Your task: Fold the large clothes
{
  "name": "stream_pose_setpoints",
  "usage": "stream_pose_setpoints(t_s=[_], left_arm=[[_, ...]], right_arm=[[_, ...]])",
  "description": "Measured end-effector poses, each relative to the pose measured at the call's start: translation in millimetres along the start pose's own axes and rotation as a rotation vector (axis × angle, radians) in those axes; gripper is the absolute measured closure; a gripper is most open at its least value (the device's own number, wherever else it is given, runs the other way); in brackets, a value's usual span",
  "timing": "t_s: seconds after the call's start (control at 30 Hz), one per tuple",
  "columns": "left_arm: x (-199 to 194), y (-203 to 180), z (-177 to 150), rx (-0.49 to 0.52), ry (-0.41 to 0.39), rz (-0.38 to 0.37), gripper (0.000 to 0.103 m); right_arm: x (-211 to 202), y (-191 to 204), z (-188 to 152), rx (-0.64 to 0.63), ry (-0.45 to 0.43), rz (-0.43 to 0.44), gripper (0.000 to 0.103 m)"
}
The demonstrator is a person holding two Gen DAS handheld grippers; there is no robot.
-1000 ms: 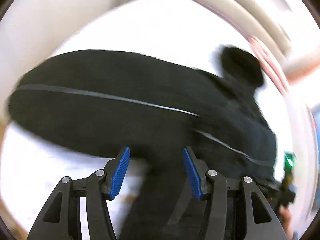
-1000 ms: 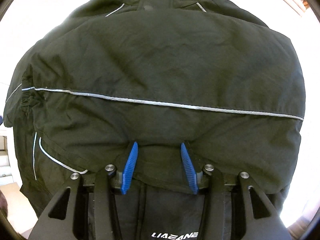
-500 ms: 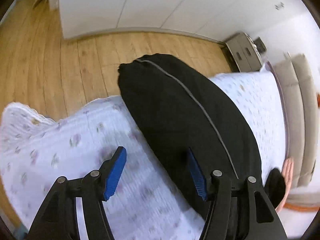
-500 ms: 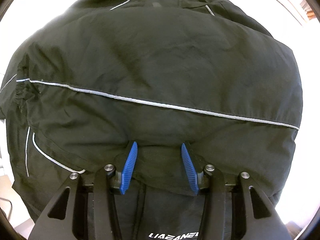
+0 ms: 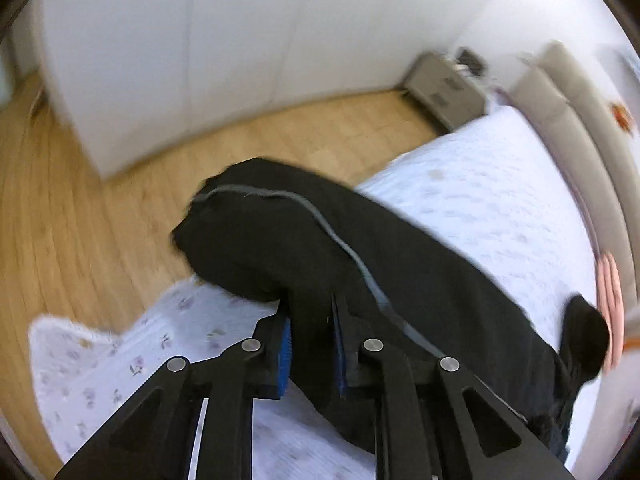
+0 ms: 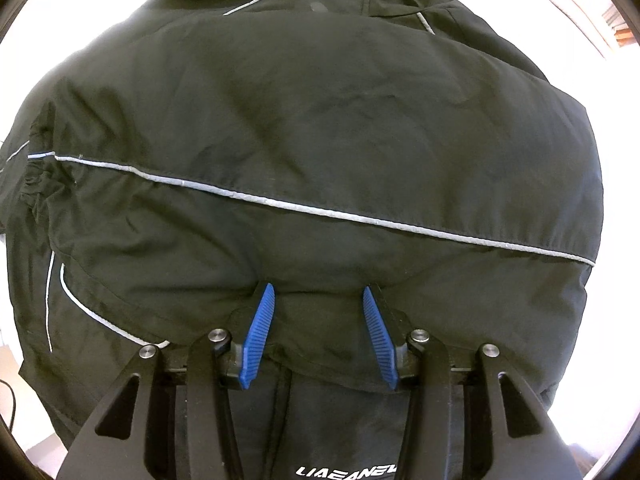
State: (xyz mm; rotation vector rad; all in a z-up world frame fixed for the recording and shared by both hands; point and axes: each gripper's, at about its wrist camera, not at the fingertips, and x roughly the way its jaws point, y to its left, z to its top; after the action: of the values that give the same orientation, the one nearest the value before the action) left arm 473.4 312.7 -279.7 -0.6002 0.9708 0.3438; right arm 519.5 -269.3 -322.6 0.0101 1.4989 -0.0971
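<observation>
Jaws of the left gripper [image 5: 310,334], gaping a moment ago, are closing on a fold of the black jacket [image 5: 360,264] lying across the bed [image 5: 500,184], while the right gripper [image 6: 318,332] stays half-spread over bunched cloth, so a fold can presumably begin.

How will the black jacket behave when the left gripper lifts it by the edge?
The black jacket will probably sag, not hold shape: it already drapes over the bed. It looks padded and creased, so likely bulky but fairly light. The left gripper, jaws closing on its fabric, may slip on the smooth shell.
</observation>
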Motion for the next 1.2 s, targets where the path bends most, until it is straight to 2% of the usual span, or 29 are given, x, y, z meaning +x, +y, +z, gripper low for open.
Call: stream_pose_setpoints(t_s=[0.13, 0.27, 0.37, 0.47, 0.53, 0.67, 0.77, 0.8, 0.87, 0.93, 1.03, 1.13, 1.2], left_arm=[[-56, -67, -14, 0.185, -0.079, -0.08, 0.088], [-100, -144, -48, 0.427, -0.153, -0.113, 0.089], [-125, -206, -90, 0.634, -0.205, -0.136, 0.089], [-134, -255, -131, 0.799, -0.229, -0.16, 0.089], [-135, -287, -173, 0.95, -0.241, -0.172, 0.089], [-125, -322, -248, 1.133, -0.191, -0.227, 0.088], [-91, -339, -304, 1.264, -0.087, -0.22, 0.072], [-80, -340, -320, 1.296, -0.031, -0.237, 0.062], [-66, -339, -341, 1.33, 0.049, -0.242, 0.057], [-65, -337, -349, 1.345, 0.1, -0.236, 0.051], [-79, -332, -350, 1.344, 0.128, -0.257, 0.04], [-86, -325, -340, 1.305, 0.158, -0.245, 0.038], [-84, -322, -333, 1.269, 0.167, -0.235, 0.038]], right_arm=[[2, -1, -1, -0.003, -0.009, 0.014, 0.052], [3, -3, -3, 0.002, -0.014, 0.031, 0.051], [4, -7, -4, 0.005, -0.012, 0.048, 0.051], [0, -28, -5, 0.031, -0.012, 0.102, 0.051], [-6, -45, -8, 0.081, -0.012, 0.146, 0.051], [-15, -89, -25, 0.177, -0.025, 0.177, 0.051], [-16, -116, -37, 0.228, -0.023, 0.195, 0.051], [-18, -125, -42, 0.24, -0.032, 0.206, 0.051], [-23, -138, -47, 0.252, -0.05, 0.221, 0.051], [-28, -148, -50, 0.263, -0.075, 0.257, 0.051], [-38, -156, -47, 0.276, -0.121, 0.367, 0.049], [-44, -149, -33, 0.273, -0.158, 0.476, 0.037], [-42, -143, -22, 0.276, -0.176, 0.531, 0.037]])
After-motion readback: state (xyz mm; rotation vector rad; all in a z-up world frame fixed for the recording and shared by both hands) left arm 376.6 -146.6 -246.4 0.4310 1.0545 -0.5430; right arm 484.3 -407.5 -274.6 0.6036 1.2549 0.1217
